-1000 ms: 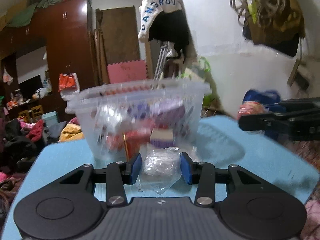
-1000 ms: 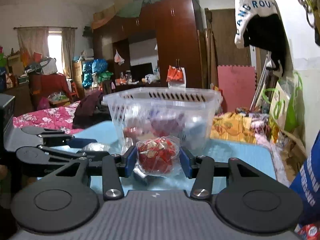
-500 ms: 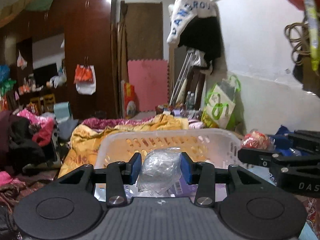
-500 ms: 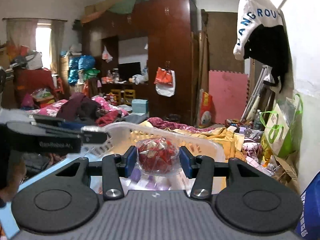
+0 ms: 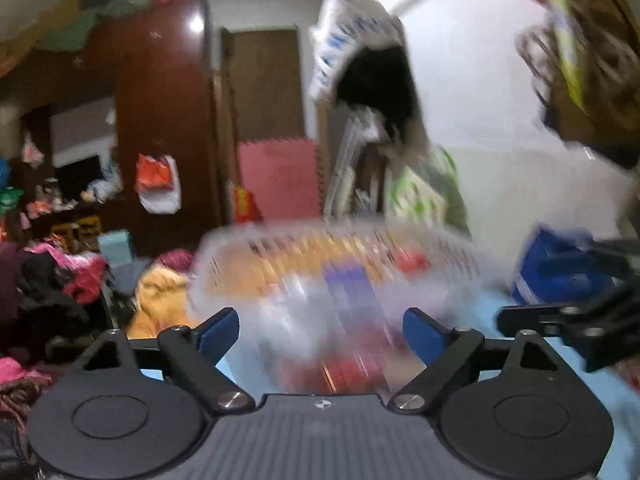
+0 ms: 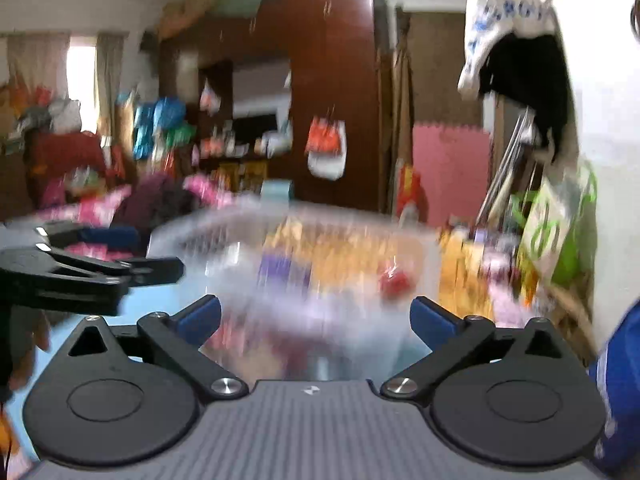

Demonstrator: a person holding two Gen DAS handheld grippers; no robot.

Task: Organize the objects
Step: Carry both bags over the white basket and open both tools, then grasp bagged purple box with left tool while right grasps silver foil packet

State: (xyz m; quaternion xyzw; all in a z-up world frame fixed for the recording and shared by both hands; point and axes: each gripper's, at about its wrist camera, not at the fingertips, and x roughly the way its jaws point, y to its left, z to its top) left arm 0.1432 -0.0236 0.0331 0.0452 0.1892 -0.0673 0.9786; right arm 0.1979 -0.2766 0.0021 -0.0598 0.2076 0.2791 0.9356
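A clear plastic basket (image 5: 336,264) with several packets inside stands on the light blue table (image 5: 492,300), blurred by motion. It also shows in the right wrist view (image 6: 304,264). My left gripper (image 5: 320,330) is open and empty just in front of the basket. My right gripper (image 6: 316,316) is open and empty, also in front of the basket. A red packet (image 6: 394,280) lies inside the basket at its right; it also shows in the left wrist view (image 5: 412,260). The clear packet cannot be made out in the blur.
The right gripper's fingers (image 5: 560,320) show at the right of the left wrist view; the left gripper's fingers (image 6: 80,272) show at the left of the right wrist view. A dark wardrobe (image 6: 332,92), piled clothes (image 5: 48,280) and a white wall (image 5: 480,120) lie behind the table.
Both grippers have opened and let go of their packets, the clear one from the left and the red one from the right. Both views have dropped back from above the basket.
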